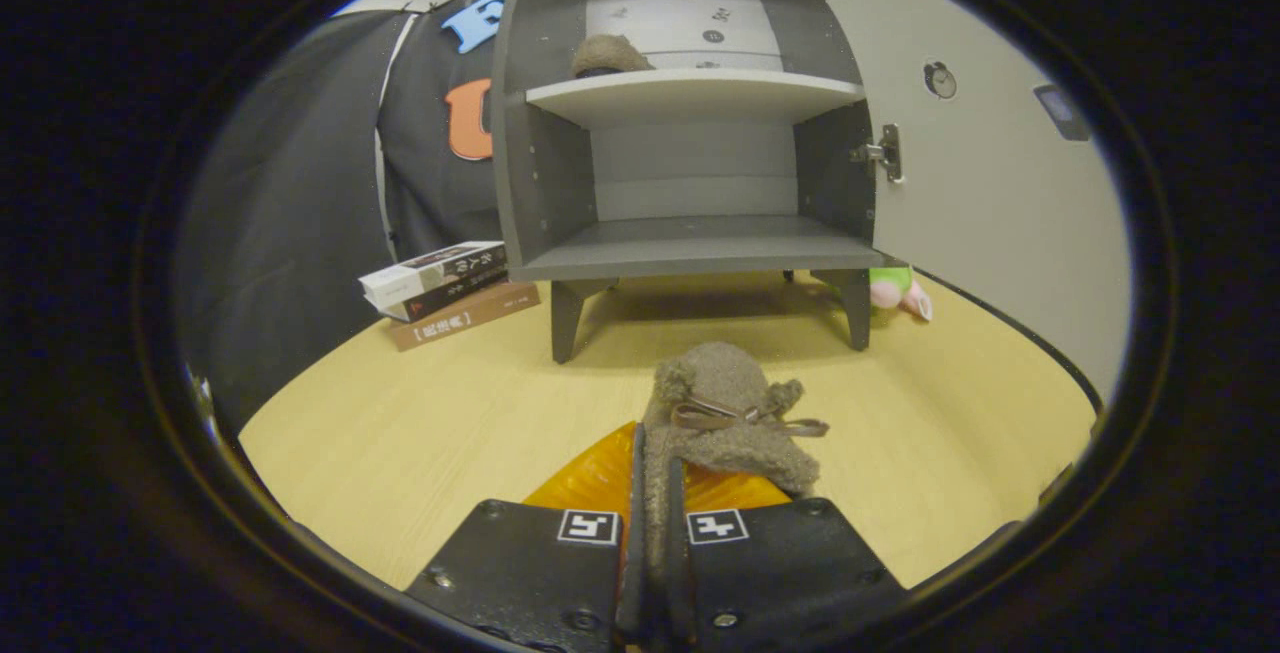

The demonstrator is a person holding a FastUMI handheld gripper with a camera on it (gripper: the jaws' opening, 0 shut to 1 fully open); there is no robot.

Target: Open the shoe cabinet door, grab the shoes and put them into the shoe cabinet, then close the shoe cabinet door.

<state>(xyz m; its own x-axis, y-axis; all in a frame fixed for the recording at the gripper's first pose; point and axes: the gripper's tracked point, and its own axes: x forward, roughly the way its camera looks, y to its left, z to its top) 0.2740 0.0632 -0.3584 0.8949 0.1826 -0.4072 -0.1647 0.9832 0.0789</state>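
A fuzzy brown shoe (728,403) with a ribbon bow is pinched at its rim between my fingers, and my gripper (655,503) is shut on it, holding it above the wooden table. Straight ahead stands the grey shoe cabinet (690,243) with its door (990,183) swung open to the right. Its lower shelf is bare. A second fuzzy brown shoe (608,55) rests on the upper shelf, toward its left side. The cabinet is well beyond my fingertips.
A stack of books (445,291) lies on the table just left of the cabinet's legs. A small pink and green plush toy (898,291) sits behind the right leg, under the open door. The wooden tabletop (420,433) spreads out in front.
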